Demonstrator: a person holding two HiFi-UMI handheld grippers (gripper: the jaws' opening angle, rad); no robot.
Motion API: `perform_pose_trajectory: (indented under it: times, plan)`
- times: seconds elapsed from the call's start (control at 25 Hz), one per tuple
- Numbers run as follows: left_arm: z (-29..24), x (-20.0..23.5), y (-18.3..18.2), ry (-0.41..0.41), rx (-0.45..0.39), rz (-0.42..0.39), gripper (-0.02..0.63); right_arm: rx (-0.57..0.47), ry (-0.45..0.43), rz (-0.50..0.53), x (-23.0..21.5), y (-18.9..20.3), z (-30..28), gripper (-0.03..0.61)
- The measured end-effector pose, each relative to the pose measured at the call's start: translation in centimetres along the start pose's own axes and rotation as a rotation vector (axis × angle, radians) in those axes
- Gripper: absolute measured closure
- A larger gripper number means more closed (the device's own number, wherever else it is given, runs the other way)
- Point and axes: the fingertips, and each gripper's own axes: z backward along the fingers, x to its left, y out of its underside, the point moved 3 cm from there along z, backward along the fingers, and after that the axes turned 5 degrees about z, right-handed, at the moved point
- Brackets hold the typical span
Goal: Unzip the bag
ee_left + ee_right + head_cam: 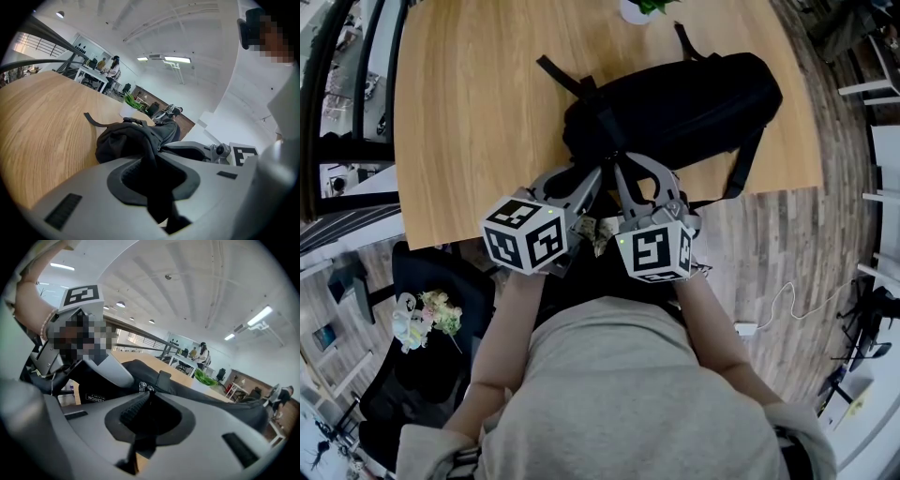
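Observation:
A black backpack lies on the wooden table, its near end at the table's front edge. Both grippers meet at that near end. My left gripper is shut on a fold of the bag's black fabric, which fills the gap between its jaws. My right gripper is shut on the black zipper pull; small metal rings show just beyond its jaws. The bag's side with a small white label lies to the left in the right gripper view. The zipper track itself is mostly hidden.
A white plant pot stands at the table's far edge behind the bag. Black straps trail off the bag onto the tabletop. A dark chair with flowers stands at lower left. A white cable lies on the floor at right.

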Motion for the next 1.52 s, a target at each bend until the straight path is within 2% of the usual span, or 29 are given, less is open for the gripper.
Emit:
perform_pose_trajectory:
  times: [0.2, 0.36, 0.68, 1.28, 1.52]
  plan:
    - [0.1, 0.0, 0.0, 0.003, 0.005, 0.0, 0.543, -0.029, -0.114, -0.111, -0.1, -0.2, -0.2, 0.545]
    - [0.1, 0.0, -0.1, 0.002, 0.005, 0.001, 0.543, -0.051, -0.168, -0.189, -0.4, -0.2, 0.0, 0.508]
    - [0.0, 0.0, 0.1, 0.005, 0.012, 0.001, 0.543, -0.052, -0.213, -0.332, -0.2, 0.7, -0.2, 0.497]
    - [0.0, 0.7, 0.7, -0.002, 0.05, -0.01, 0.546, 0.003, -0.357, -0.603, 1.4, 1.8, -2.8, 0.541]
    - [0.1, 0.6, 0.3, 0.012, 0.04, -0.009, 0.546, -0.035, -0.377, -0.684, 0.7, 1.6, -2.1, 0.555]
